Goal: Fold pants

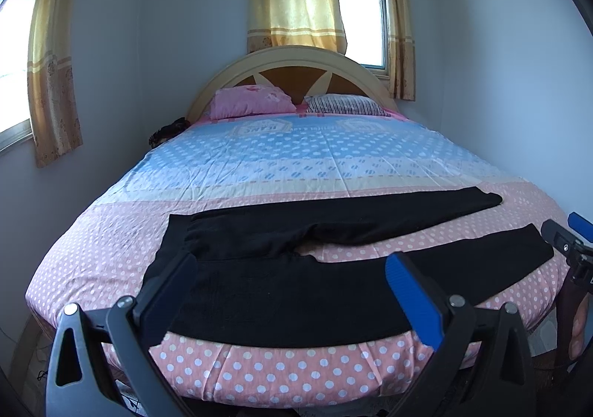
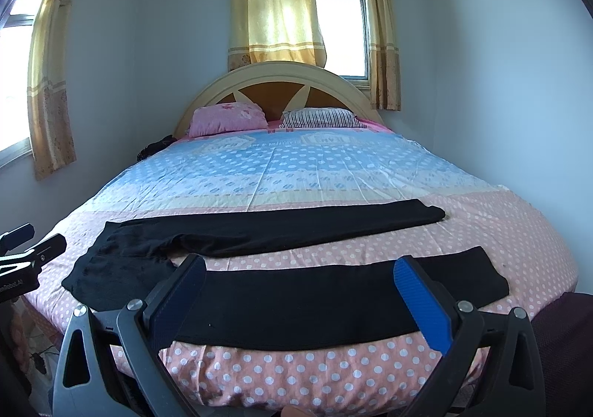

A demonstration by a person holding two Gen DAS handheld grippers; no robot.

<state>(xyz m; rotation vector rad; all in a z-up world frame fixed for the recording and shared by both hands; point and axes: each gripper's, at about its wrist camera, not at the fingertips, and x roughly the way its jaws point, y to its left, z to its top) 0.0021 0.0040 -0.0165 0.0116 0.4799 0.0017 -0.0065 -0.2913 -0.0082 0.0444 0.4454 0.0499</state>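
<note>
One pair of black pants (image 1: 333, 261) ahead of the jaws, on one bed (image 1: 259, 376). Two pillows beyond: one pink (image 1: 252, 101), one striped (image 1: 346, 104). Two windows, three curtains. Two grippers, left (image 1: 292, 291) and right (image 2: 300, 291).

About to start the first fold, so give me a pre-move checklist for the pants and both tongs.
1. Black pants lie flat on the bed, legs spread apart: ok.
2. Left tongs open, holding nothing: ok.
3. Right tongs open, holding nothing: ok.
4. Near leg close to the bed's front edge, within reach: ok.
5. Far leg free of wrinkles: cannot tell, fabric too dark.
6. Pillows well clear of the pants: ok.
</note>
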